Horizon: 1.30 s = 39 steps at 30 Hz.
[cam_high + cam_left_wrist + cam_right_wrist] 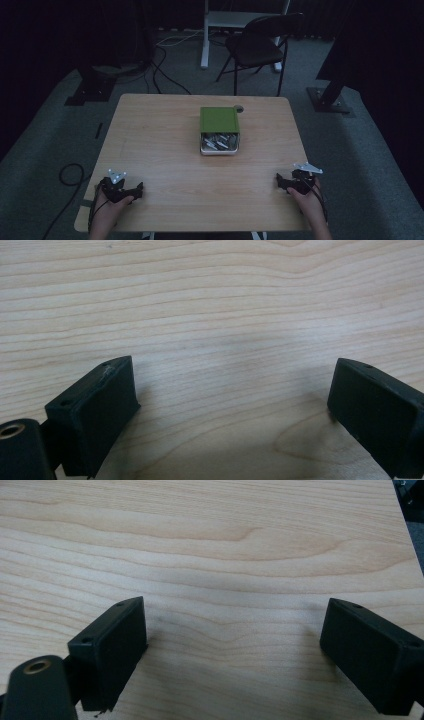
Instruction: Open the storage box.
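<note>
Both pairs of jaws are spread wide apart, with nothing but bare wood grain seen between them in each gripper view. From the high view, the left gripper (pixel 131 190) is held at the near left corner of the wooden table (pixel 160 150) and the right gripper (pixel 283 182) at the near right corner. A green tin (pixel 219 130) is placed near the table's middle, toward the far edge, its lid slid back and small metal pieces (pixel 219 141) exposed inside. A folding chair (pixel 257 45) is seen beyond the table.
</note>
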Each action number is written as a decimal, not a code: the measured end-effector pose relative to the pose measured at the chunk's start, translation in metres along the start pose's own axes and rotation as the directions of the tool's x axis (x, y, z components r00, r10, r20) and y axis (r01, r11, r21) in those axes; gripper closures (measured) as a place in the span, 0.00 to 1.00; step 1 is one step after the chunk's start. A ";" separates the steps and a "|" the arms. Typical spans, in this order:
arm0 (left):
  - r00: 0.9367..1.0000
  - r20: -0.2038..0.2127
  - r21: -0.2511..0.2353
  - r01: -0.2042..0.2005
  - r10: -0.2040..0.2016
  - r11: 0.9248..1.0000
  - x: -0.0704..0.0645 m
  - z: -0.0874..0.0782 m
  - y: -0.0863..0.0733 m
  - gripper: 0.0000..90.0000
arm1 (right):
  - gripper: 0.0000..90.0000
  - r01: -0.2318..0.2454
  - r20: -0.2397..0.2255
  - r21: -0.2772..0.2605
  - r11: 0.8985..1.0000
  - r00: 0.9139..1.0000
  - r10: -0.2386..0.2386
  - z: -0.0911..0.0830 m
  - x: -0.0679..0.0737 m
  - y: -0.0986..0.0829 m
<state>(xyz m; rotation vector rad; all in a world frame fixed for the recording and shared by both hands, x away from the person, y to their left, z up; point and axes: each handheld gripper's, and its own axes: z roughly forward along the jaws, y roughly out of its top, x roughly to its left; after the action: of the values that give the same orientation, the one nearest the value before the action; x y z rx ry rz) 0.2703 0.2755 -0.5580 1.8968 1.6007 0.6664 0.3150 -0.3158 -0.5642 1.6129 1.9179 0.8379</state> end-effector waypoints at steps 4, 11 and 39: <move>1.000 0.005 0.002 -0.005 0.005 1.000 0.000 0.000 0.000 0.07 | 0.12 0.005 -0.008 -0.002 1.000 1.000 -0.005 0.000 0.000 0.000; 0.999 0.023 0.000 -0.031 0.031 1.000 -0.002 0.000 0.000 0.07 | 0.12 0.012 -0.014 0.000 1.000 1.000 -0.012 0.000 0.001 0.000; 0.938 0.083 -0.104 -0.326 0.335 0.940 -0.065 0.013 0.028 0.07 | 0.12 0.013 -0.014 0.001 1.000 1.000 -0.013 0.000 0.001 0.000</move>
<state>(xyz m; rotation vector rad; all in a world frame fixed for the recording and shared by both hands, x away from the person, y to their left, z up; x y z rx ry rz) 0.2882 0.2067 -0.5488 2.1190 1.1794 0.7529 0.3149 -0.3149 -0.5642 1.5980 1.9369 0.8454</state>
